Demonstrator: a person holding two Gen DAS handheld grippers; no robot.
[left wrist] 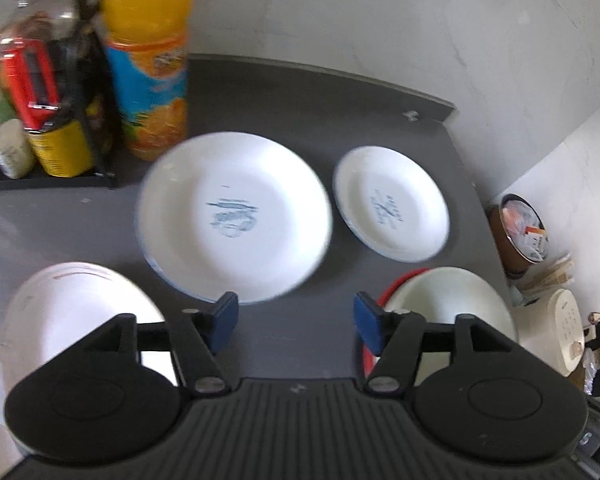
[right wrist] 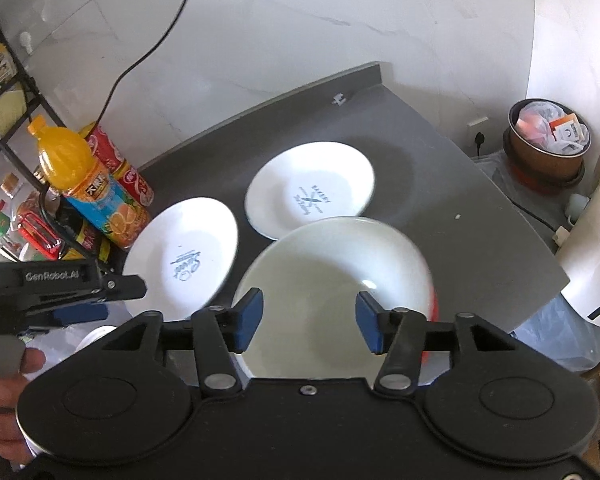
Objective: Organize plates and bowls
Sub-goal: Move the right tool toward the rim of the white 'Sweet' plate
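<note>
Left wrist cam: my left gripper (left wrist: 296, 322) is spread wide, holding nothing, hovering over the grey counter (left wrist: 260, 92) near the big plate (left wrist: 234, 216); small plate (left wrist: 392, 204) beside it. Right wrist cam: right gripper (right wrist: 309, 324) spread too, empty above the red-rimmed bowl (right wrist: 336, 280).

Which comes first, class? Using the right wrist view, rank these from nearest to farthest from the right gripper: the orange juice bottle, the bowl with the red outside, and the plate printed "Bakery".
1. Bowl with the red outside: directly under the right gripper.
2. Plate printed "Bakery": just beyond the bowl, straight ahead.
3. Orange juice bottle: far left, by the rack.
</note>
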